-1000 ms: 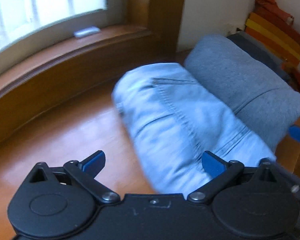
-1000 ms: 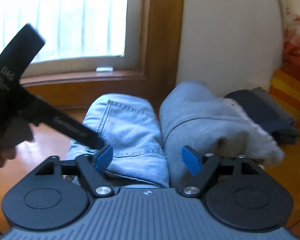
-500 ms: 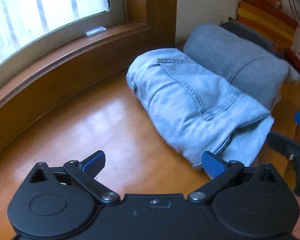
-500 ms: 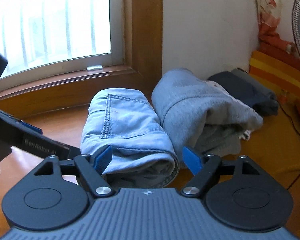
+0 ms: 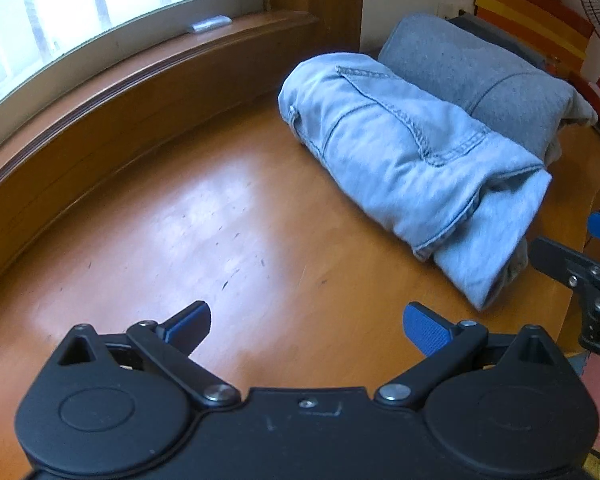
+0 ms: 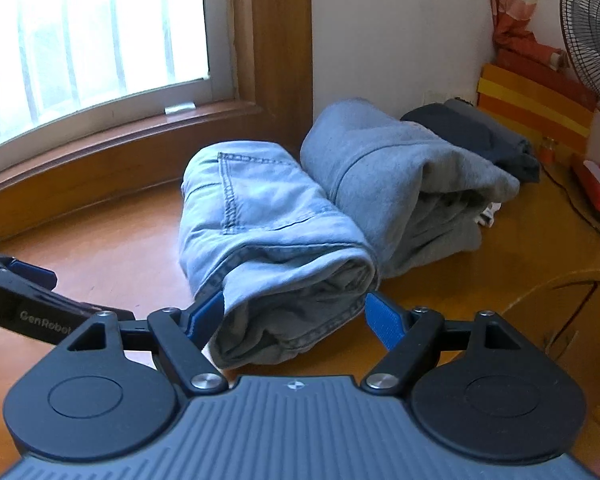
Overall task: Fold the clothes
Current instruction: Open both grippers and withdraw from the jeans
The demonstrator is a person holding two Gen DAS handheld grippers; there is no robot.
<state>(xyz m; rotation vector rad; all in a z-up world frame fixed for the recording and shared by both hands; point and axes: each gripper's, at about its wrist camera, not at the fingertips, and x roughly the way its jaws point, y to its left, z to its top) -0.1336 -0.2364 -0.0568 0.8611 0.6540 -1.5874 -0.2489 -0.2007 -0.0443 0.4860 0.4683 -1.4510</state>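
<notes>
Both hand-held grippers, left point(image 5: 306, 326) and right point(image 6: 294, 316), wide, empty; folded jeans point(image 6: 268, 236) beside grey sweatshirt point(image 6: 396, 184) on table point(image 5: 204, 232).

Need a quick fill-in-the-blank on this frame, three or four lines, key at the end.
1. The folded jeans are light ____ denim.
2. The grey sweatshirt lies directly on the jeans' ____ side in the right wrist view.
3. Both the left tool and the right tool have jaws standing ____.
4. The clothes rest on a ____ surface.

Missing words: blue; right; open; wooden
</notes>
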